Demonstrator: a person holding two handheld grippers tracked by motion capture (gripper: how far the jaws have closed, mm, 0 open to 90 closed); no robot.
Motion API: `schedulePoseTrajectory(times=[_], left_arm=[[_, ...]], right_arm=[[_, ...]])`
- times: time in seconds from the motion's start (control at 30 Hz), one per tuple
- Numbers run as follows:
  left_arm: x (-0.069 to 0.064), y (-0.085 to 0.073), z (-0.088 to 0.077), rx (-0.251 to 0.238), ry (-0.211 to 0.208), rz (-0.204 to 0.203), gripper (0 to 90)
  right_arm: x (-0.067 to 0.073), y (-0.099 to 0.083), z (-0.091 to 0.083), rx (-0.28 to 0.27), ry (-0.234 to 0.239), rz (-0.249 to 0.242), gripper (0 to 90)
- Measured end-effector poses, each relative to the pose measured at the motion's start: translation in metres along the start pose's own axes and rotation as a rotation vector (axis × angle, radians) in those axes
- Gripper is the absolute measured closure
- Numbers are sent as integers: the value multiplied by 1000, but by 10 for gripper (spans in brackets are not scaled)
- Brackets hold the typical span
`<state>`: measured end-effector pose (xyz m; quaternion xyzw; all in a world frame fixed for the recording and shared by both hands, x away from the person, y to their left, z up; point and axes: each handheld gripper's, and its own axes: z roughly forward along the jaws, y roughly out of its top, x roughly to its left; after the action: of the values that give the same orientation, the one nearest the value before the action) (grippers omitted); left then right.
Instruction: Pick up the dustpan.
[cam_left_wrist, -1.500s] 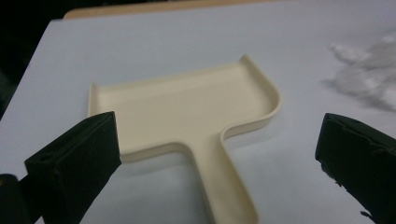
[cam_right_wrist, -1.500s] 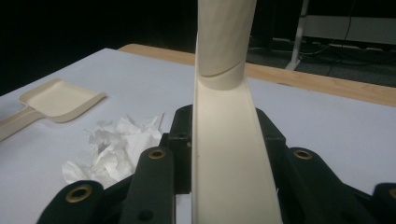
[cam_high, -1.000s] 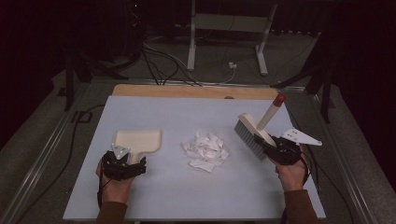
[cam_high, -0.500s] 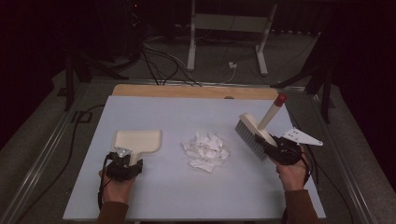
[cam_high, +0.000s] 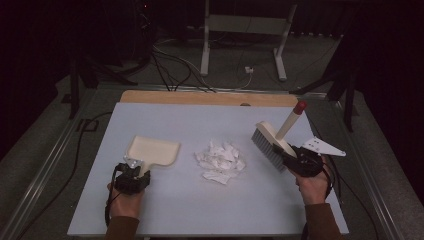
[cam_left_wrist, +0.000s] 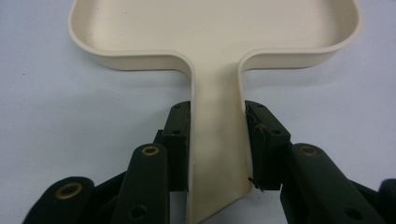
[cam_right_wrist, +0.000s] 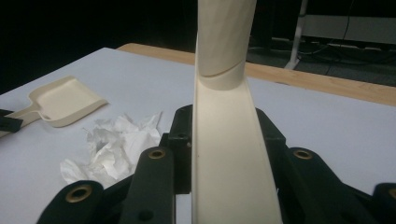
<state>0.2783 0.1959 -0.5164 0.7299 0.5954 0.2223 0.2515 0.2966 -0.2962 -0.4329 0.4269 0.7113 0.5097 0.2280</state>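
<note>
Cream dustpan (cam_left_wrist: 219, 28) lay flat on the surface (cam_high: 165, 210), unlabelled; left gripper (cam_left_wrist: 217, 140) had just been closing, jaws clamping its handle. Right gripper (cam_right_wrist: 224, 149) gripped the brush (cam_high: 270, 144) (tilted) beside crumpled paper (cam_high: 220, 161).

Black linked jaws with brass-ringed screw holes were seen on the left gripper (cam_left_wrist: 217, 140). The right gripper (cam_high: 300, 161) carried a grey three-cornered plate; brown sleeves were worn.

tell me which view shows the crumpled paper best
The high view: the whole crumpled paper lies unobstructed mid-table between dustpan and brush. The right gripper view catches it low and side-on, partly behind that gripper's jaw.
</note>
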Motion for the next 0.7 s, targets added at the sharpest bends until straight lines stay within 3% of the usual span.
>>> schedulePoseTrajectory(times=[0.33,0.7], left_arm=[[4,1,-1,2,-24,-6,664],[8,4,-8,11,-29,25,666]], right_arm=[[-1,0,-1,-5,0,2,680],[-2,-1,-1,-4,1,10,680]])
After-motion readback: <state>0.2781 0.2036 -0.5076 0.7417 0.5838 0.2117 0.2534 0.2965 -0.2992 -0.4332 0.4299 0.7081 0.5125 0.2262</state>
